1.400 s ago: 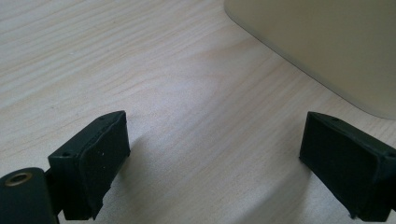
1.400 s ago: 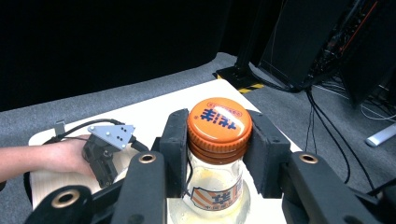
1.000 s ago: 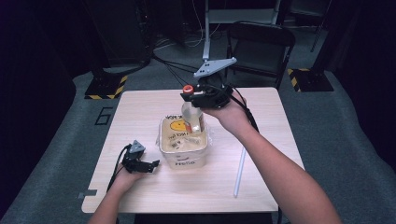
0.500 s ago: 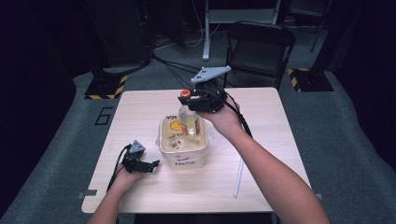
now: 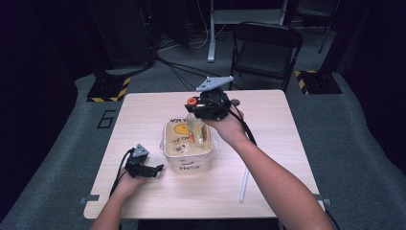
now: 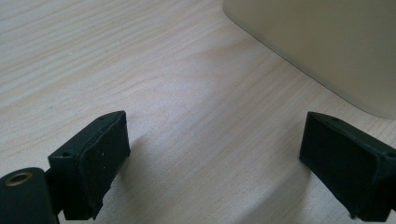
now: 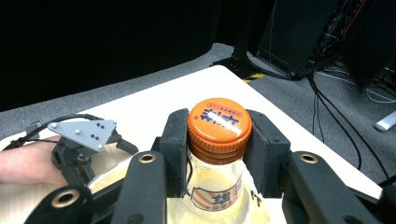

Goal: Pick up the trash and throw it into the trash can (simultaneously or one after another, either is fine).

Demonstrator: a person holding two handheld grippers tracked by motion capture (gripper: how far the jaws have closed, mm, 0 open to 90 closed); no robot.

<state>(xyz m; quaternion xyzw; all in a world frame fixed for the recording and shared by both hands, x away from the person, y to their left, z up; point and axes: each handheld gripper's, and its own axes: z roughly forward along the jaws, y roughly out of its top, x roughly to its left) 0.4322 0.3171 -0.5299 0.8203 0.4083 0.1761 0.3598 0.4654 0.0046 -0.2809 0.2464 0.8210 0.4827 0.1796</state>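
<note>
A clear plastic bottle (image 5: 195, 128) with an orange cap (image 7: 218, 123) and a pale drink inside hangs upright, its lower part inside a beige open tub (image 5: 189, 165) with a yellow smiley print at the table's middle. My right gripper (image 5: 195, 115) is shut on the bottle's neck, one pad on each side just below the cap. My left gripper (image 5: 154, 170) rests on the table left of the tub, jaws open with bare wood between them (image 6: 212, 158). The tub's wall (image 6: 327, 46) lies just beyond its right jaw.
A white stick (image 5: 244, 184) lies on the wooden table (image 5: 287, 143) to the right of the tub, under my right forearm. A small dark object (image 5: 234, 101) sits near the far edge. A black chair (image 5: 265, 48) stands behind the table.
My right gripper has come down with the bottle, so the bottle sits lower in the tub. The left gripper has stayed where it was.
</note>
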